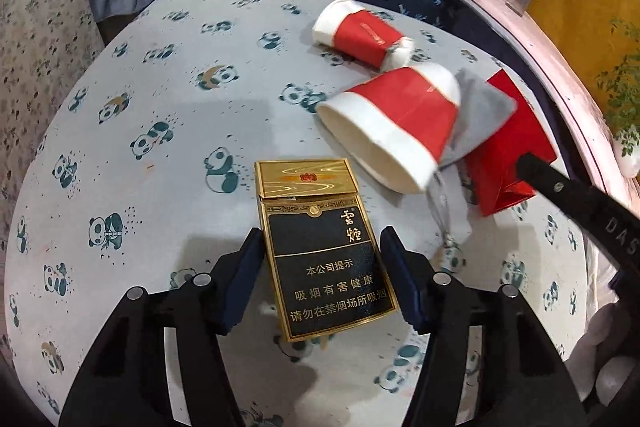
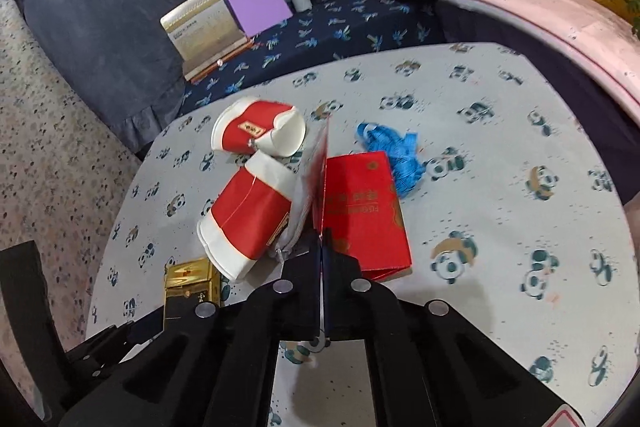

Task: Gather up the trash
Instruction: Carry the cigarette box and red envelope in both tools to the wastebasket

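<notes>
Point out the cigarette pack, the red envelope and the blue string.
cigarette pack (image 1: 326,263): left wrist view, on its black front panel.
red envelope (image 2: 362,211): right wrist view, on its flat printed face.
blue string (image 2: 394,153): right wrist view, on the middle of the bundle.

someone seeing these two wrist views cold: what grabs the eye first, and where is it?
The black-and-gold cigarette pack fills the foreground of the left wrist view, clamped between the fingers of the left gripper over the panda-print tablecloth. Just beyond it lie two red-and-white paper cups, the nearer cup on its side with its mouth toward the camera, the crushed cup behind it. The right gripper is shut on the edge of a flat red envelope, with a blue ribbon tangle past it.
</notes>
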A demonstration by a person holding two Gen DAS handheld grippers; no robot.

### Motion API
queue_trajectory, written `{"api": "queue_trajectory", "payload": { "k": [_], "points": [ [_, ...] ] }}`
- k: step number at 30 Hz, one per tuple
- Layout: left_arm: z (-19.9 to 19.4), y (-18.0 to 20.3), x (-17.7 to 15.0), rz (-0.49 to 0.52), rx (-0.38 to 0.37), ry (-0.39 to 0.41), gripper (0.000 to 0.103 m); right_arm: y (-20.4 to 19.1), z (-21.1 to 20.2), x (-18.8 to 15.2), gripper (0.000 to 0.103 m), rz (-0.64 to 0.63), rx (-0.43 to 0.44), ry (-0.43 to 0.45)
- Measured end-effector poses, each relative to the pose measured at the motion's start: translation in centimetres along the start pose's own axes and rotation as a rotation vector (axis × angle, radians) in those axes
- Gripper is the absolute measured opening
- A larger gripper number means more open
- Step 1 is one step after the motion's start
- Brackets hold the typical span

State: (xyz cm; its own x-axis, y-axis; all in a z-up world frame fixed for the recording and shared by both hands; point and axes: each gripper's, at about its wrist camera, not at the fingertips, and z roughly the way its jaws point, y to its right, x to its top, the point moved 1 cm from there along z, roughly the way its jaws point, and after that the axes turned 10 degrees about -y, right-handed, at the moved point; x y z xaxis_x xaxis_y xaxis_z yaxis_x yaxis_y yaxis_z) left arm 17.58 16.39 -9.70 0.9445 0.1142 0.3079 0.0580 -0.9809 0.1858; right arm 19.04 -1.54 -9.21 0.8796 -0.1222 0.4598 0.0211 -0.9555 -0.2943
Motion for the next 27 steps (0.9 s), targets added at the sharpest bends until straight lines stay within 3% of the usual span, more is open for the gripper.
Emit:
{"api": "queue_trajectory", "payload": {
  "k": [9,10,12,19,21,22,23,25,27],
  "points": [
    [-2.9,3.7,-1.2,0.077,-0.048,0.045,0.053,2.5,-5.5,-0.6,0.001,0.052,-0.008,0.103],
    [-3.2,4.4,-1.4,0.096,-0.049,0.047,0.015,2.8,-6.1,-0.8,0.001,0.058,-0.009,0.114],
    [-3.1,5.3,-1.6,0.118,-0.079,0.007,0.015,3.4,-7.0,-1.2,0.001,0.066,-0.016,0.131],
    [-3.3,7.8,-3.4,0.168,-0.085,0.011,0.014,6.0,-9.9,-2.9,0.001,0.102,-0.030,0.175],
    [-3.2,7.8,-4.0,0.177,-0.078,0.017,0.017,6.8,-10.4,-3.3,0.001,0.112,-0.040,0.180],
    [-3.0,7.7,-4.2,0.181,-0.072,0.012,0.026,7.3,-10.7,-3.6,0.001,0.120,-0.044,0.181],
    [-2.7,7.5,-4.4,0.177,-0.060,0.007,0.045,7.7,-10.9,-3.9,0.001,0.127,-0.045,0.182],
    [-2.5,7.0,-5.0,0.162,-0.045,0.013,0.074,8.6,-11.1,-4.4,0.001,0.146,-0.050,0.183],
    [-2.3,6.8,-5.6,0.185,-0.040,0.024,0.076,9.3,-11.3,-4.8,0.001,0.161,-0.053,0.183]
  ]
}}
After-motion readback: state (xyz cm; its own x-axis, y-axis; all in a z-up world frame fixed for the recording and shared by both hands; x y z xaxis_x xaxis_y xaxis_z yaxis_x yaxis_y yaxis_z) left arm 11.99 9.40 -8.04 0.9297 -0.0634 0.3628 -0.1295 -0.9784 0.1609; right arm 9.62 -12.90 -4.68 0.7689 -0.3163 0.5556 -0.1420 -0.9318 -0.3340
